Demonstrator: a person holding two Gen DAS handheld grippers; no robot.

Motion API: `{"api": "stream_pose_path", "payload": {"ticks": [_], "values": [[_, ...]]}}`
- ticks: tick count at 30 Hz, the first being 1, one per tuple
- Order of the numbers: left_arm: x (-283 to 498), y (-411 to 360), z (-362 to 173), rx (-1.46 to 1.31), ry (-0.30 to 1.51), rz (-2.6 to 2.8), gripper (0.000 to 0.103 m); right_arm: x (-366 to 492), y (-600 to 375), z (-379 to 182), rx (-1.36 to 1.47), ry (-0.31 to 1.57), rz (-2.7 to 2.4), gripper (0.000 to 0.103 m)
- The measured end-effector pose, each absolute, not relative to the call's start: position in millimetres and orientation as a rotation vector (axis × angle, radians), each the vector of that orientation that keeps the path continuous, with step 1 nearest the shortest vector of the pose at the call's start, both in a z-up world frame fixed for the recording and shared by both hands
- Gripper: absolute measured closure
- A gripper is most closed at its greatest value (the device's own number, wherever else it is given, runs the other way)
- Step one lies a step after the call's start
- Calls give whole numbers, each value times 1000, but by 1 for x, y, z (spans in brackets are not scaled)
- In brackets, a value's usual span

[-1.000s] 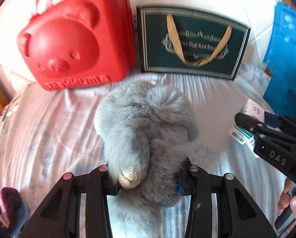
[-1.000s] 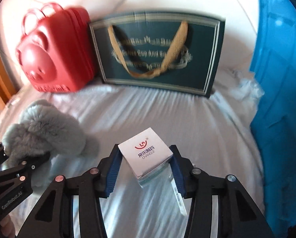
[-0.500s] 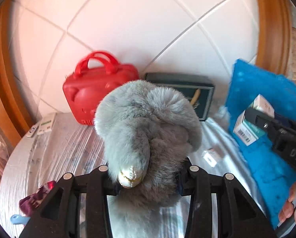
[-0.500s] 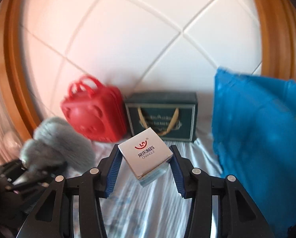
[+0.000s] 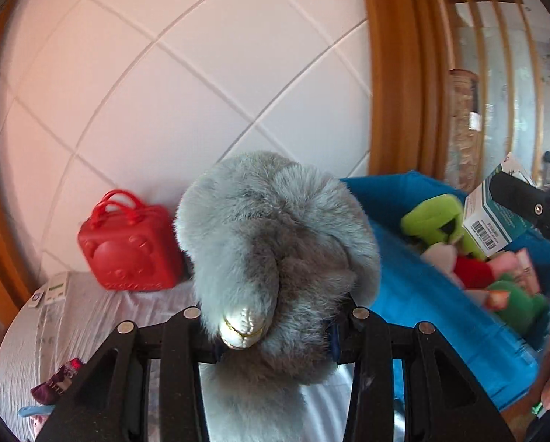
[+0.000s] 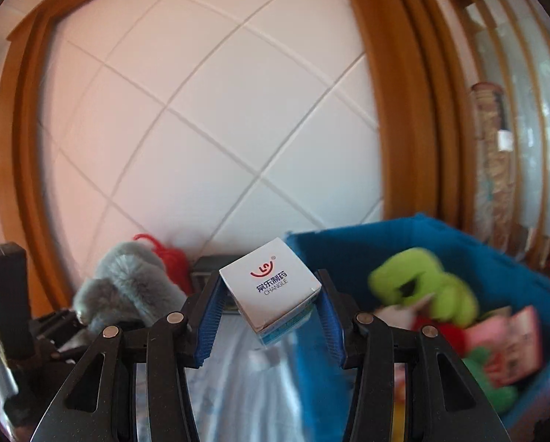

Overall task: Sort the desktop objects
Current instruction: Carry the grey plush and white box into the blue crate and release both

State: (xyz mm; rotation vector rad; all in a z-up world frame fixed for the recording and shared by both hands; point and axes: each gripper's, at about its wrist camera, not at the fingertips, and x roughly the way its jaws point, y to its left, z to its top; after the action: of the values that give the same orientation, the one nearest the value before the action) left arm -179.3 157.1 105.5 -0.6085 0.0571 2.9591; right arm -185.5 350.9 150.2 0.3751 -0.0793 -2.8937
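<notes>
My left gripper point(image 5: 275, 339) is shut on a grey furry plush toy point(image 5: 275, 243), held up in the air above the white-covered table point(image 5: 83, 316). In the right wrist view that same plush toy point(image 6: 127, 287) shows at the left. My right gripper point(image 6: 269, 316) is shut on a small white medicine box point(image 6: 271, 287) with a red logo, tilted between the blue pads. The box point(image 5: 492, 217) also appears at the right edge of the left wrist view. A blue fabric bin point(image 6: 352, 258) stands just right of the box, holding a green plush point(image 6: 422, 287) and other toys.
A red bear-faced case point(image 5: 131, 246) stands against the white tiled wall point(image 5: 201, 92). A dark gift box point(image 6: 208, 261) peeks out behind the right gripper. Small items lie at the table's left edge point(image 5: 54, 379). A wooden frame point(image 6: 393, 92) rises behind the bin.
Both grippers rose from the table and swung right with their loads. The blue bin's inside with its toys came into view; the red case and gift box dropped back and left.
</notes>
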Motion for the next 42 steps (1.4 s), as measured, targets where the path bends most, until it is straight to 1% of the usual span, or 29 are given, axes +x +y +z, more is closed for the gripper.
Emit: {"api": "stream_pose_path", "payload": {"ticks": [4, 9, 13, 18, 23, 26, 28, 30, 31, 32, 34, 35, 39, 42], "values": [[-177, 216, 125, -569, 75, 2887, 64, -178, 417, 159, 391, -51, -2999, 56], [-174, 294, 139, -569, 87, 2793, 64, -182, 484, 153, 436, -8, -3090, 56], [-181, 348, 136, -633, 130, 2736, 64, -194, 523, 140, 487, 17, -3124, 56], [-197, 405, 118, -746, 191, 2680, 64, -216, 559, 121, 574, 64, -3140, 56], [-207, 438, 103, -840, 222, 2640, 64, -233, 587, 102, 677, 110, -3143, 56], [-211, 442, 96, -874, 247, 2635, 63, -244, 595, 91, 731, 131, -3131, 56], [-212, 445, 96, -879, 259, 2632, 60, -252, 601, 85, 769, 144, -3129, 55], [-211, 448, 98, -871, 267, 2642, 53, -255, 603, 82, 783, 140, -3123, 55], [-209, 449, 100, -854, 269, 2654, 48, -254, 602, 81, 779, 136, -3121, 51], [-207, 450, 101, -837, 277, 2666, 37, -253, 604, 80, 780, 115, -3127, 45], [-201, 449, 105, -790, 296, 2692, 23, -251, 606, 82, 758, 105, -3127, 5], [-199, 447, 106, -777, 298, 2700, 22, -249, 604, 84, 747, 109, -3127, 1], [-192, 423, 112, -760, 256, 2729, 22, -236, 593, 97, 675, 159, -3146, 0], [-186, 401, 114, -754, 217, 2771, 22, -226, 583, 109, 615, 153, -3133, 0]]}}
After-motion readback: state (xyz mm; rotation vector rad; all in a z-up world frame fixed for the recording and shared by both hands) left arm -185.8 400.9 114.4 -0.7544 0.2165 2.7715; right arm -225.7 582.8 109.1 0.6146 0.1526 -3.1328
